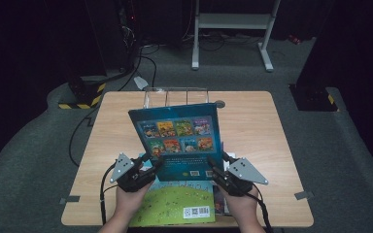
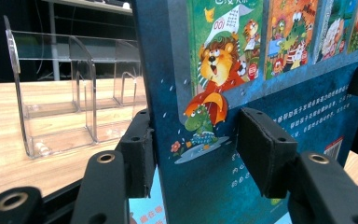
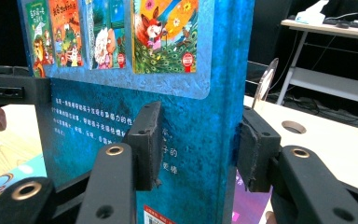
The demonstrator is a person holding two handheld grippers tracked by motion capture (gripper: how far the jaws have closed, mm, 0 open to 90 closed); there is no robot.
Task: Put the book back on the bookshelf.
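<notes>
Both grippers (image 1: 149,169) (image 1: 218,170) clamped on blue book (image 1: 182,138), over wood table (image 1: 252,126), dark rm.

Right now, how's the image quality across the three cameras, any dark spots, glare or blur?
High view: soft and low in detail, the room around the lit table nearly black. Left gripper view: the blue book is sharp, and the clear plastic rack catches pale reflections. Right gripper view: the book's cover art is crisp, the black jaws at the bottom slightly soft, the background dim.

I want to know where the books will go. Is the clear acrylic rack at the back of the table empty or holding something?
Empty. The clear rack shows bare compartments with only the table seen through them; the blue book is held up in front of it, not in it.
</notes>
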